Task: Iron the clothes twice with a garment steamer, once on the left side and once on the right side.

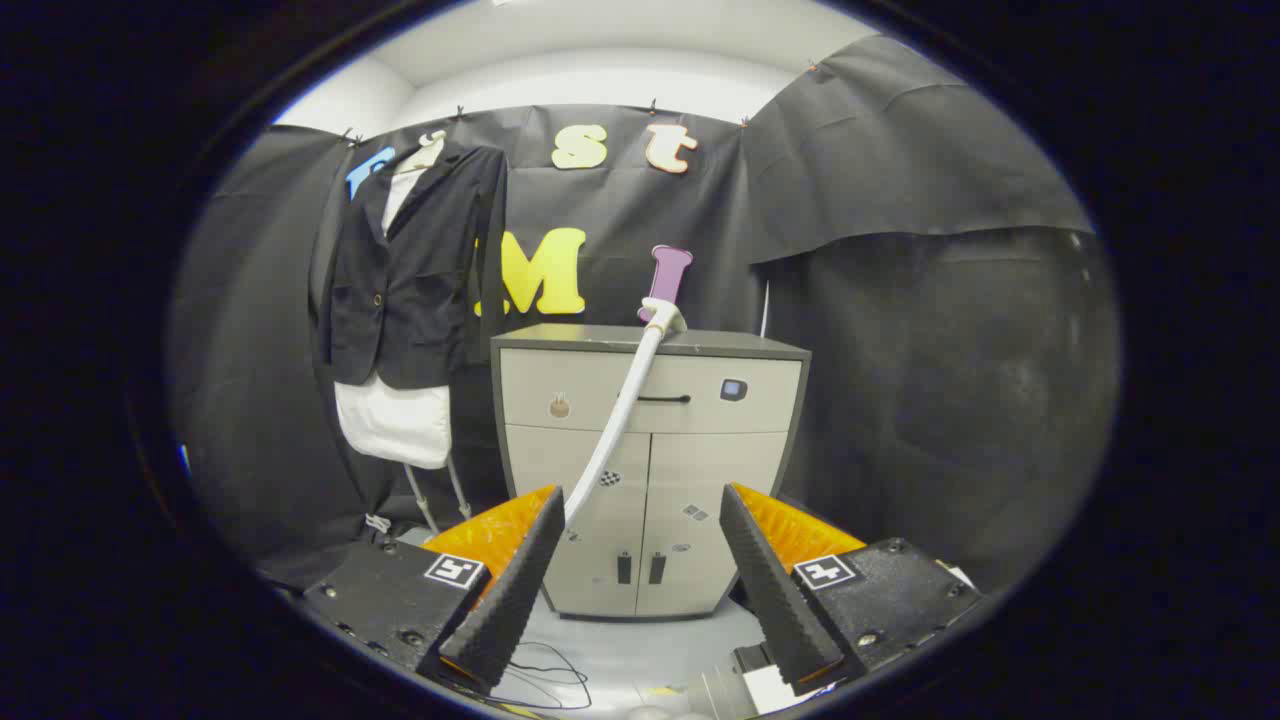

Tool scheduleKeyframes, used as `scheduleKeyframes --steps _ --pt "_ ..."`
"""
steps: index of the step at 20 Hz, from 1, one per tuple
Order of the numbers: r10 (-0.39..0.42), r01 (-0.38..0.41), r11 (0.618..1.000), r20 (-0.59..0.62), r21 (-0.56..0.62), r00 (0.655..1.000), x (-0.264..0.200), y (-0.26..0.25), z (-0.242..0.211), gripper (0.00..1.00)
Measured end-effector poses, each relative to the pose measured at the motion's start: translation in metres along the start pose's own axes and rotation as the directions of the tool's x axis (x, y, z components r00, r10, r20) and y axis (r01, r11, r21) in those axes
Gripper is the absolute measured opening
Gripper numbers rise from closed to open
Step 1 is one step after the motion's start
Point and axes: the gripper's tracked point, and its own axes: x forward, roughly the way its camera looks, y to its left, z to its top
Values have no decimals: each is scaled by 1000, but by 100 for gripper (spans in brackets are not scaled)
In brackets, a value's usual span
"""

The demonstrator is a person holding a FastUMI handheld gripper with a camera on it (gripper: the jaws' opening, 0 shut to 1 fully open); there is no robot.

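A dark jacket (415, 270) hangs over a white garment (395, 420) on a stand, against the booth wall to the left of a grey cabinet (700, 470). The garment steamer's white head (662, 318) rests on the cabinet's top. Its white hose (620, 420) runs down across the cabinet front and passes behind my left finger. My gripper (640, 500) is open, well short of the cabinet, with nothing between its fingers. The jacket is far ahead and to the left of the fingers.
The stand's thin legs (435, 500) reach the floor under the garments. Thin dark cables (545, 680) lie on the pale floor just below my left finger. A grey and white object (745, 690) sits low by my right finger.
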Motion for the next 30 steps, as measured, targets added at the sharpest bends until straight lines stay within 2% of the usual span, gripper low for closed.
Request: scheduleKeyframes --steps 21,25,30 --pt "-19 19 1000 1 20 1000 -14 24 14 98" --pt "-34 34 999 -4 34 999 -4 16 23 98" --pt "-29 28 999 30 38 999 28 1 60 97"
